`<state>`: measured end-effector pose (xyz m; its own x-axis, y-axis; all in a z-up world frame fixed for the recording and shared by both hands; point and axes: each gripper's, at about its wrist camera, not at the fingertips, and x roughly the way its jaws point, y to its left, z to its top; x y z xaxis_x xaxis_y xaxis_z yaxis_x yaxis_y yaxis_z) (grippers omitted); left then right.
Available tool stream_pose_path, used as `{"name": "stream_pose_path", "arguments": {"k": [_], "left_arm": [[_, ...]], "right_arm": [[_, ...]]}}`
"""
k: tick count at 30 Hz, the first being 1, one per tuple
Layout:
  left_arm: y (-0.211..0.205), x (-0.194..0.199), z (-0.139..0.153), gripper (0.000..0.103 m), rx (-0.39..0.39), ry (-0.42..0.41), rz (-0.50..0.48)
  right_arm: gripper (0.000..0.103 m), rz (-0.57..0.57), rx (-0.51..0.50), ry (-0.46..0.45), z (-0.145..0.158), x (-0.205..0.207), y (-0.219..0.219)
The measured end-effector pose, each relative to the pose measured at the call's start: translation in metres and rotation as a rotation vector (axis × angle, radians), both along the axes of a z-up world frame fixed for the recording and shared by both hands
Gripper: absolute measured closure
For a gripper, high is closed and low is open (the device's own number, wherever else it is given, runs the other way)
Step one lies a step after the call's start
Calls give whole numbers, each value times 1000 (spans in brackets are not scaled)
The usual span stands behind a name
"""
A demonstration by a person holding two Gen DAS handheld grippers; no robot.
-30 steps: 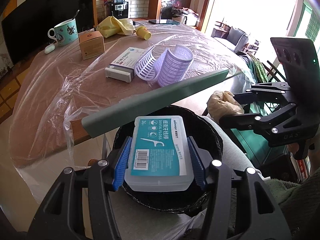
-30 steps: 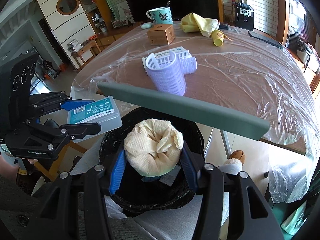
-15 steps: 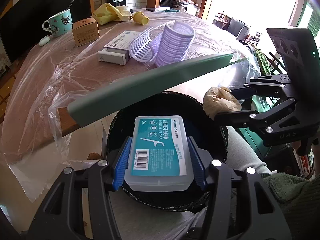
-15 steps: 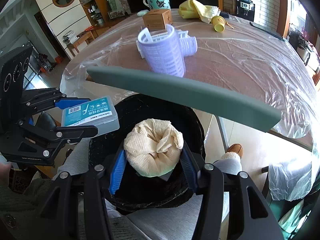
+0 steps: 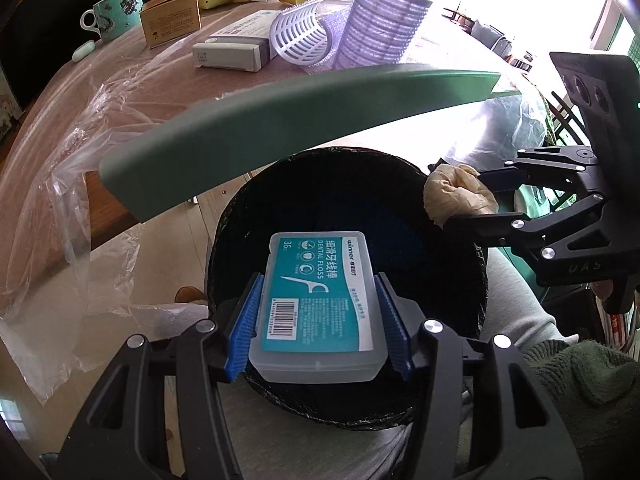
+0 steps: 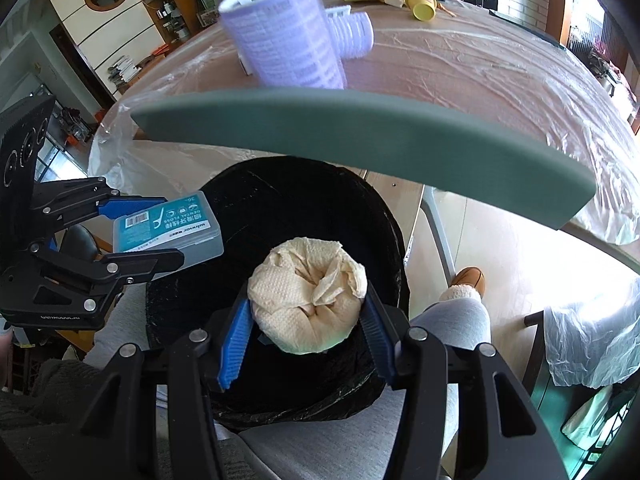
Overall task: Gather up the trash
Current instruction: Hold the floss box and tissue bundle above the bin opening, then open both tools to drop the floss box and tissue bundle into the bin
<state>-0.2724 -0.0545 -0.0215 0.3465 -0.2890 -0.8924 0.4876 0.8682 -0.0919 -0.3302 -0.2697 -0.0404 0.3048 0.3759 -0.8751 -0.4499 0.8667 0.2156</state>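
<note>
Left gripper [image 5: 318, 322] clamped on dental floss box [image 5: 318, 300], held over open mouth of black-lined trash bin [image 5: 472, 264], right gripper [image 6: 306, 334] clamped on crumpled paper towel [image 6: 306, 300] above same bin, bin interior dark, contents indiscernible.

Open bin mouth [image 5: 348, 200] under green lid [image 5: 288, 116]

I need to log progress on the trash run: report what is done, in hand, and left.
Done: nothing is visibly binned; the black-lined bin looks dark inside. In hand: the left gripper clamps the dental floss box, and the right gripper clamps the crumpled paper towel, both over the bin. Left: releasing both; the yellow paper cup remains on the table.
</note>
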Motion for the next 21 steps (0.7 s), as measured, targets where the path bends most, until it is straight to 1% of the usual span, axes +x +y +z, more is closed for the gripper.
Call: {"name": "stream_pose_path", "arguments": {"k": [5, 10, 14, 21], "left_arm": [[-2, 4, -9, 48, 15, 12, -1], [-1, 10, -14, 48, 17, 21, 3], [-6, 12, -18, 48, 21, 24, 2], [-3, 12, -22, 48, 22, 26, 8]], "right_arm": [[52, -18, -4, 19, -12, 4, -2], [52, -29, -6, 27, -17, 5, -3], [52, -35, -9, 32, -18, 8, -2], [52, -44, -13, 37, -20, 4, -1]]}}
